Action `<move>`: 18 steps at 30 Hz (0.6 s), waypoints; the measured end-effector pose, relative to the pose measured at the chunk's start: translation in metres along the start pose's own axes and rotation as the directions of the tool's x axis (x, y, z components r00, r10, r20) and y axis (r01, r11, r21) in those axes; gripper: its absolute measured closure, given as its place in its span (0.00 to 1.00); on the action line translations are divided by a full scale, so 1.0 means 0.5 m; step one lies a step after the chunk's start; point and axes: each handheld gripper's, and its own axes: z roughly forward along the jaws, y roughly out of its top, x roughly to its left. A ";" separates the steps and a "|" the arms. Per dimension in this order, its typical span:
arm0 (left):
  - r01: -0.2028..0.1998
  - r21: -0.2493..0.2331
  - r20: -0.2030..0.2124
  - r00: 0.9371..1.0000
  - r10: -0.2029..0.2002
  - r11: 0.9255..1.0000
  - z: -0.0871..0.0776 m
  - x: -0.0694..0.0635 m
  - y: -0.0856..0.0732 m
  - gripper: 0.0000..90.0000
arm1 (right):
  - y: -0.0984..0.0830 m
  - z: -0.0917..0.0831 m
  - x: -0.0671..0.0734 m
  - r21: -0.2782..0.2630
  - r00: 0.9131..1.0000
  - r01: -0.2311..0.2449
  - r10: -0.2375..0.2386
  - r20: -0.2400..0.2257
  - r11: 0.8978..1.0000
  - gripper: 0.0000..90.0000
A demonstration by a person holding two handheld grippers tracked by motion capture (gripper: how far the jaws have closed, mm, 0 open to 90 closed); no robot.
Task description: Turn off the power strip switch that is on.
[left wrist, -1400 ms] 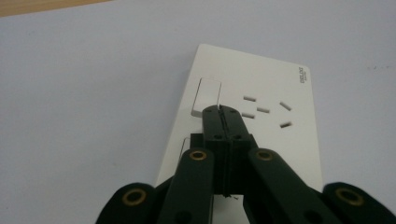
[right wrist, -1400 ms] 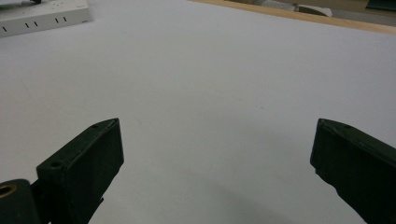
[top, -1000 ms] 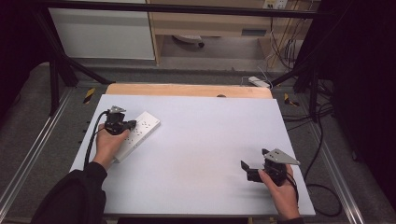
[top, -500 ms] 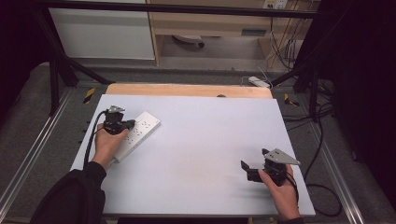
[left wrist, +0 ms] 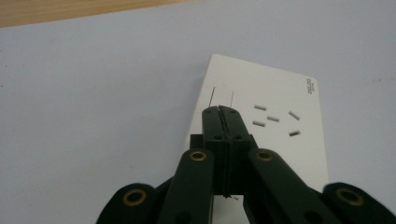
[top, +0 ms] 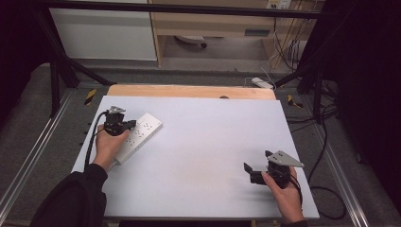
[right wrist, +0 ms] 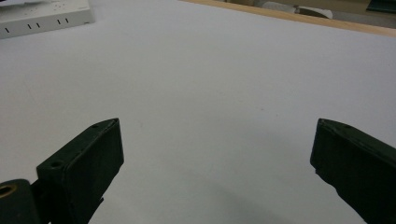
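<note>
A white power strip lies at the left of the white table. My left gripper is over it, jaws shut with nothing between them. In the left gripper view the gripper's tip sits at the strip's rocker switch, beside a set of socket slots; whether it touches I cannot tell. My right gripper rests low at the table's right front, open and empty. Its two black pads stand wide apart over bare table, and the power strip shows far off at the upper left.
A wooden strip runs along the table's far edge. Black frame bars, cables and a white power adapter lie on the floor beyond. A black cable trails from the left gripper along the table's left side.
</note>
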 end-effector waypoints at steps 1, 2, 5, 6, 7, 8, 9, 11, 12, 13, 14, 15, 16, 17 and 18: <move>0.003 -0.005 0.000 1.000 -0.003 1.000 -0.001 -0.001 0.000 1.00 | 0.000 0.000 0.000 -0.001 1.000 -0.001 0.001 0.000 1.000 0.03; 0.000 -0.009 -0.001 1.000 0.000 1.000 -0.002 0.000 0.001 1.00 | 0.000 0.000 0.000 0.000 1.000 -0.001 0.001 0.000 1.000 0.03; -0.004 -0.018 -0.006 1.000 0.004 1.000 -0.005 -0.001 0.003 0.98 | 0.000 0.000 0.000 0.000 1.000 0.000 0.000 0.000 1.000 0.03; -0.006 -0.024 -0.008 1.000 0.006 1.000 -0.006 -0.002 0.004 0.96 | 0.000 0.000 0.000 0.000 1.000 0.000 0.000 0.000 1.000 0.03; -0.007 -0.031 -0.012 1.000 0.007 0.999 -0.006 -0.002 0.004 0.95 | 0.000 0.000 0.000 0.000 1.000 0.000 0.000 0.000 1.000 0.03; -0.009 -0.035 -0.014 1.000 0.008 0.999 -0.007 -0.002 0.005 0.93 | 0.000 0.000 0.000 0.000 1.000 -0.001 0.001 0.000 1.000 0.03; -0.011 -0.037 -0.014 1.000 0.011 0.999 -0.008 -0.002 0.006 0.92 | 0.000 0.000 0.000 -0.001 1.000 -0.001 0.001 0.000 1.000 0.03; -0.010 -0.044 -0.017 1.000 0.010 0.999 -0.009 -0.003 0.007 0.88 | 0.000 0.000 0.000 -0.001 1.000 0.000 0.000 0.000 1.000 0.03; -0.008 -0.046 -0.017 1.000 0.007 0.999 -0.009 -0.003 0.007 0.86 | 0.000 0.000 0.000 -0.001 1.000 0.000 0.000 0.000 1.000 0.03; -0.006 -0.046 -0.016 1.000 0.006 0.999 -0.009 -0.003 0.007 0.84 | 0.000 0.000 0.000 -0.001 1.000 0.000 0.000 0.000 1.000 0.03; -0.006 -0.046 -0.019 1.000 0.005 0.999 -0.010 -0.003 0.008 0.82 | 0.000 0.000 0.000 0.000 1.000 0.000 0.000 0.000 1.000 0.03; -0.005 -0.047 -0.022 1.000 0.004 0.999 -0.010 -0.003 0.008 0.79 | 0.000 0.000 0.000 -0.001 1.000 0.000 0.000 0.000 1.000 0.03; -0.003 -0.047 -0.023 1.000 0.002 0.999 -0.010 -0.003 0.008 0.76 | 0.000 0.000 0.000 -0.001 1.000 0.000 0.000 0.000 1.000 0.03; -0.001 -0.051 -0.026 1.000 -0.001 0.999 -0.011 -0.003 0.009 0.72 | 0.000 0.000 0.000 0.000 1.000 0.000 0.000 0.000 1.000 0.03; 0.003 -0.056 -0.026 1.000 -0.004 0.998 -0.011 -0.003 0.009 0.68 | 0.000 0.000 0.000 0.000 1.000 0.000 0.000 0.000 1.000 0.03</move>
